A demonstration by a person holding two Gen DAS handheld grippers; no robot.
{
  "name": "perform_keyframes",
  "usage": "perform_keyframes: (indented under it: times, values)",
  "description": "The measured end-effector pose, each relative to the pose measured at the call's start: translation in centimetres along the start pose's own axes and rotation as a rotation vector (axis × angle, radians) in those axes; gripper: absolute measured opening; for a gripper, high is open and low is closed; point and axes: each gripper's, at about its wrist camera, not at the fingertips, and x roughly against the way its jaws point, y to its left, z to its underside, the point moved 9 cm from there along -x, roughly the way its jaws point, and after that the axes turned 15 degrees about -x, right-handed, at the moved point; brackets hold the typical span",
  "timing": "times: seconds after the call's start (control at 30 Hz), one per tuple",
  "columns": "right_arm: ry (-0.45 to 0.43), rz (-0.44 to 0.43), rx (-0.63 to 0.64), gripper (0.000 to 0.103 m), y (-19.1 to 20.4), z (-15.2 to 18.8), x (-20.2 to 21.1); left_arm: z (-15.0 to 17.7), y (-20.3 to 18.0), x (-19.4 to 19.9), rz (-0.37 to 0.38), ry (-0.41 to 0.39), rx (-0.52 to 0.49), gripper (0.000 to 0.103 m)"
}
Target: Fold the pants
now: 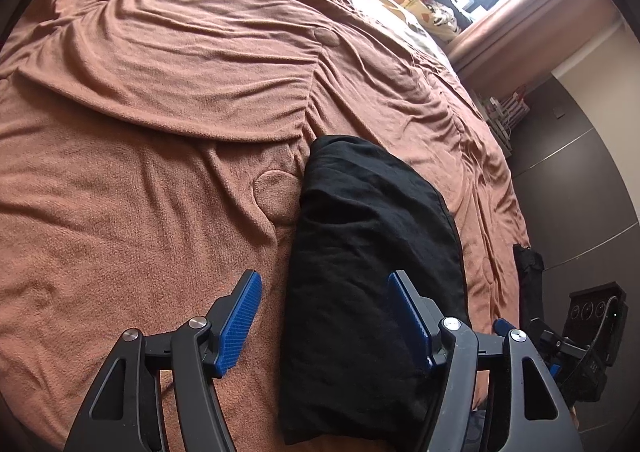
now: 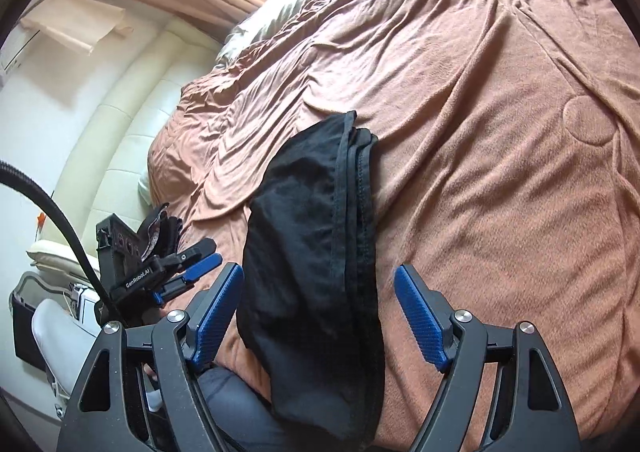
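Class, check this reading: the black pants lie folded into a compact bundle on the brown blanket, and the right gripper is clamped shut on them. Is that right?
One detail is wrong. The right gripper is not clamped: in the right wrist view its blue pads stand apart, open, either side of the black pants without pressing them. The rest holds: the pants lie folded in a compact bundle on the brown blanket.

Black pants [image 1: 372,252], folded into a compact bundle, on bed

Both grippers share one build — black skeletal linkage arms with triangular cut-outs, silver round pivot screws, blue cross-hatched finger pads [image 1: 242,322]. The left gripper [image 2: 200,266] bears white "GenRobot.AI" lettering — a black cable [image 2: 52,207] curves past.
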Motion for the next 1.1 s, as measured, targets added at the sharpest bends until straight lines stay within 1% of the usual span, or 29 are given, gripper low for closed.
perform_keyframes:
  times: [0.07, 0.17, 0.3, 0.4, 0.5, 0.63, 0.8, 0.87, 0.93, 0.97, 1.03, 1.1]
  values:
    - [0.021, -0.001, 0.002, 0.071, 0.2, -0.7, -0.7, -0.1, 0.0, -0.2, 0.006, 0.001, 0.004, 0.066]
    - [0.046, -0.004, 0.004, 0.070, 0.4, -1.9, -1.8, -0.2, 0.1, -0.6, 0.015, 0.007, 0.012, 0.061]
    - [0.056, 0.003, 0.007, 0.070, 0.3, -3.4, -3.3, -0.6, 0.3, -1.3, 0.013, 0.015, 0.020, 0.061]
    - [0.057, 0.028, 0.014, 0.070, 0.0, -4.3, -4.5, -0.8, 0.4, -1.9, 0.017, 0.021, 0.025, 0.061]
    - [0.076, 0.031, 0.018, 0.070, -0.2, -4.3, -5.6, -1.0, 0.4, -2.5, 0.021, 0.029, 0.028, 0.061]
    - [0.083, 0.002, -0.019, 0.070, -0.6, -4.4, -6.8, -1.2, 0.5, -3.4, 0.021, 0.039, 0.026, 0.061]
    - [0.094, -0.034, 0.017, 0.070, -0.6, -4.5, -7.9, -1.2, 0.4, -4.6, 0.030, 0.053, 0.022, 0.061]
    - [0.102, -0.023, 0.025, 0.070, -1.0, -4.6, -8.5, -1.2, 0.3, -5.0, 0.038, 0.057, 0.022, 0.060]
    - [0.123, -0.030, 0.015, 0.070, -1.4, -4.6, -9.2, -1.3, 0.3, -5.5, 0.049, 0.058, 0.025, 0.059]
    - [0.132, -0.034, 0.008, 0.069, -1.6, -4.7, -9.5, -1.4, 0.3, -5.6, 0.050, 0.059, 0.026, 0.059]
    - [0.148, -0.040, 0.002, 0.064, -1.7, -4.8, -10.0, -1.7, 0.4, -6.0, 0.059, 0.054, 0.030, 0.059]
    - [0.172, -0.073, 0.003, 0.062, -1.4, -4.8, -10.4, -2.0, 0.5, -6.3, 0.072, 0.049, 0.042, 0.059]
